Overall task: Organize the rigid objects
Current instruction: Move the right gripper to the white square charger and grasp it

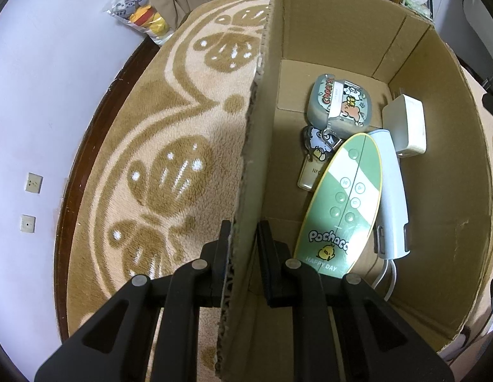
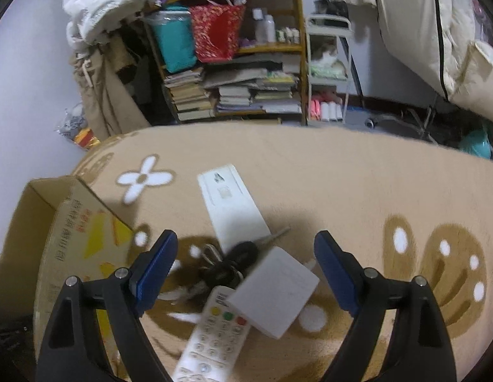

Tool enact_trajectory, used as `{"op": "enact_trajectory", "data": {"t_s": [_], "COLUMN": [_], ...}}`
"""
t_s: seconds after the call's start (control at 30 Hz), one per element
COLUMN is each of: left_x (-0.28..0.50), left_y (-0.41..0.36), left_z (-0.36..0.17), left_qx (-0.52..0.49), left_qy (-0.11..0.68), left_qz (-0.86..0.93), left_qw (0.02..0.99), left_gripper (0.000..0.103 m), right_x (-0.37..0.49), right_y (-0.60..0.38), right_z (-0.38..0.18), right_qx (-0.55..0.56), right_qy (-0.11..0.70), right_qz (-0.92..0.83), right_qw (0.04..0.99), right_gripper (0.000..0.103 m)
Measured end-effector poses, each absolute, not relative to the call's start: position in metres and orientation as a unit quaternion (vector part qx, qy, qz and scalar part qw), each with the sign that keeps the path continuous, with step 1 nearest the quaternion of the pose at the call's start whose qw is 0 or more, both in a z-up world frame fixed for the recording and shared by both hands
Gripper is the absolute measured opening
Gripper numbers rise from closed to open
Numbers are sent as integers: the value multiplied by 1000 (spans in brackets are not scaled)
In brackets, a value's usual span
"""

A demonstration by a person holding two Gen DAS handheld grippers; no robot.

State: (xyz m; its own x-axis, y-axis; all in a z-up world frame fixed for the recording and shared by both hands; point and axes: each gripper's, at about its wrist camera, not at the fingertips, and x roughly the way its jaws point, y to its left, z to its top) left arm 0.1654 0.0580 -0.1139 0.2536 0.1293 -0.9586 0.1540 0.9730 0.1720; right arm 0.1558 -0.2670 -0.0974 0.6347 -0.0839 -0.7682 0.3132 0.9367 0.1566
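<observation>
My left gripper (image 1: 243, 238) is shut on the left wall of a cardboard box (image 1: 256, 146), one finger outside and one inside. Inside lie a green surfboard-shaped remote (image 1: 345, 203), a pale blue device (image 1: 393, 197), a white charger (image 1: 405, 124), a cartoon case (image 1: 339, 105) and a key tag (image 1: 313, 172). My right gripper (image 2: 246, 270) is open above a white power adapter (image 2: 275, 296) on the rug. A white remote (image 2: 211, 334), black keys (image 2: 233, 261) and a white flat box (image 2: 233, 207) lie beside it. The cardboard box shows at the left (image 2: 71, 242).
A beige patterned rug (image 2: 342, 184) covers the surface. A cluttered bookshelf (image 2: 233, 63), a white cart (image 2: 329, 70) and hanging bags (image 2: 437, 31) stand behind it. A bag of plush toys (image 1: 141, 9) lies beyond the rug by the wall.
</observation>
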Motion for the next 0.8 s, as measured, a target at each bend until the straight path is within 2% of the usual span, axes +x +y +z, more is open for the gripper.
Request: {"op": "enact_trajectory", "data": {"t_s": [0.37,0.43,0.63,0.8], "left_x": [166,166,167,168], "left_y": [58,58,59,59], "left_z": [-115,-115,-114,-114], "left_qx": [117,116,116,118], "left_qy": [611,611,612,612], "left_qz": [-7,-7,-7,-8], "left_qw": [783,783,782,782], "left_gripper": [16,16,16,16], "right_x": [150,151,148,148], "right_y": [-298,-301,-305,-298], "right_z": [-134,-140,-153,-154], "right_qx": [207,218,259,233], "right_qy": [449,458,466,472], "right_qz": [-145,-143,-148,-155], "right_qw": [857,850,833,836], "right_gripper": [91,79,70,69]}}
